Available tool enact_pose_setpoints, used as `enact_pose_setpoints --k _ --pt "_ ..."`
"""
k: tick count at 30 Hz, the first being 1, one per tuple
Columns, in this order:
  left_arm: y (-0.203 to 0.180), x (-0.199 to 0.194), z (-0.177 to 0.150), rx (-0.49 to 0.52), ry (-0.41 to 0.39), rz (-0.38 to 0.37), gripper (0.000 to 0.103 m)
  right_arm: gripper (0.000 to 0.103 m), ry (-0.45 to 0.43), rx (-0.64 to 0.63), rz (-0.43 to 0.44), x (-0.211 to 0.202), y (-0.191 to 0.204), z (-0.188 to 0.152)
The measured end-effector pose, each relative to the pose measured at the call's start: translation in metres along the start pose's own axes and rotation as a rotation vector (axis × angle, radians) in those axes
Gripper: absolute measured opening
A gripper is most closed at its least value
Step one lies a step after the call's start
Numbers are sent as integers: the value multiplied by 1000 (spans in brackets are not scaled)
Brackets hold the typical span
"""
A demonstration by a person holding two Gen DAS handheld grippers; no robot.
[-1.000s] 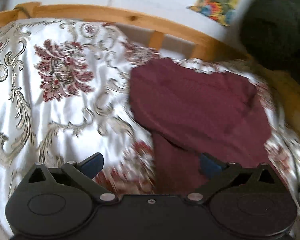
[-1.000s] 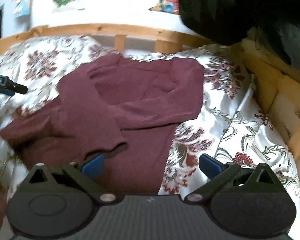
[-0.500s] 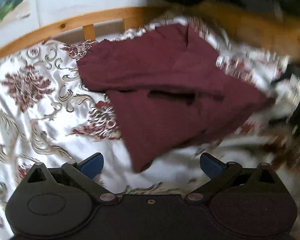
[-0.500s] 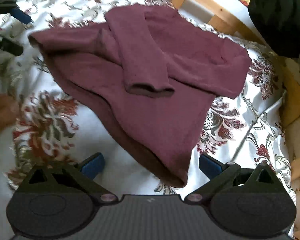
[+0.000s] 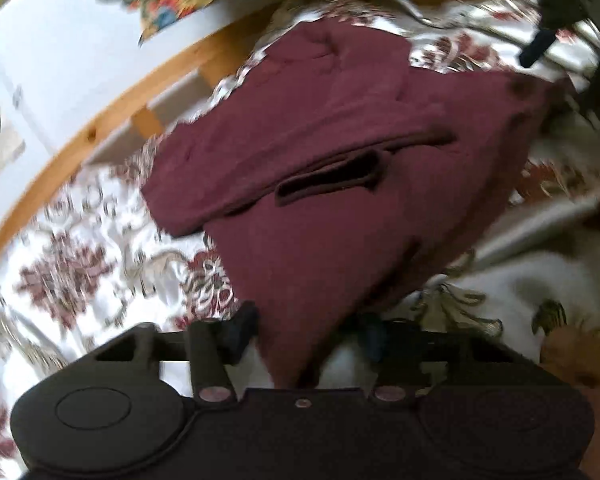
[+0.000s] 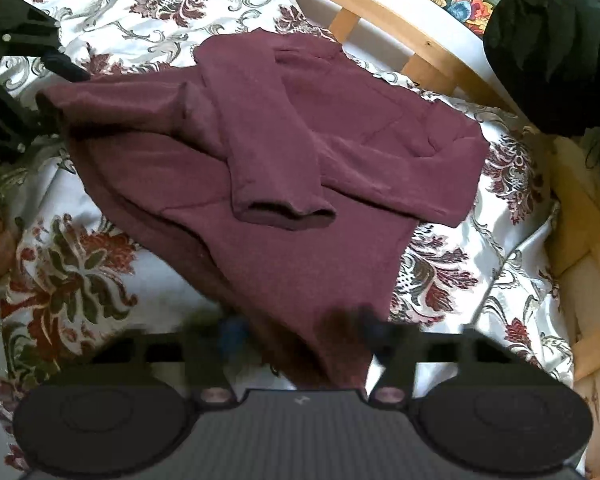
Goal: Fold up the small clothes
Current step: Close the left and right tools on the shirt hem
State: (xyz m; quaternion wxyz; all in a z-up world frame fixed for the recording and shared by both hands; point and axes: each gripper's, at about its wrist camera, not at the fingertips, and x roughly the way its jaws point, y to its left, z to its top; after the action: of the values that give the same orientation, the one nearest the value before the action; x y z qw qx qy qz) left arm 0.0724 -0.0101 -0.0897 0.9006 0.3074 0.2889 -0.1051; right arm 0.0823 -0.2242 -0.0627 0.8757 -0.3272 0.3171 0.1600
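Sweater [image 6: 284, 168]: soft, limp, light; best gripped at hem corners.
Left claw [image 5: 306, 330]: narrowed around hem corner.
Right claw [image 6: 300, 332]: likewise.

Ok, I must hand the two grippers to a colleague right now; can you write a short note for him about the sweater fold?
Left gripper: jaws half closed around one hem corner of the maroon sweater; blur hides whether it grips.
Right gripper: the same at the other hem corner.
The sweater lies on the floral bedspread, both sleeves folded across the chest.
Left to do: probably secure both corners and fold the hem up to the collar.
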Motion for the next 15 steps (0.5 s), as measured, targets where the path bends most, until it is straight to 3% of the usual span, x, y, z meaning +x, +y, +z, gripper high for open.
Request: enact_pose_setpoints --k 1,3,9,15 --pt "-4 -2 -1 23 -6 12 38 14 5 7 -18 0 -2 -1" --pt "-5 -6 -2 37 -16 41 9 9 8 39 -54 -3 -9 -3" --pt "21 -29 -9 -109 -89 53 7 7 -40 213 -125 -24 -38 -12" --pt "27 -57 -15 -162 -154 29 7 5 -125 185 -244 -54 -29 -15"
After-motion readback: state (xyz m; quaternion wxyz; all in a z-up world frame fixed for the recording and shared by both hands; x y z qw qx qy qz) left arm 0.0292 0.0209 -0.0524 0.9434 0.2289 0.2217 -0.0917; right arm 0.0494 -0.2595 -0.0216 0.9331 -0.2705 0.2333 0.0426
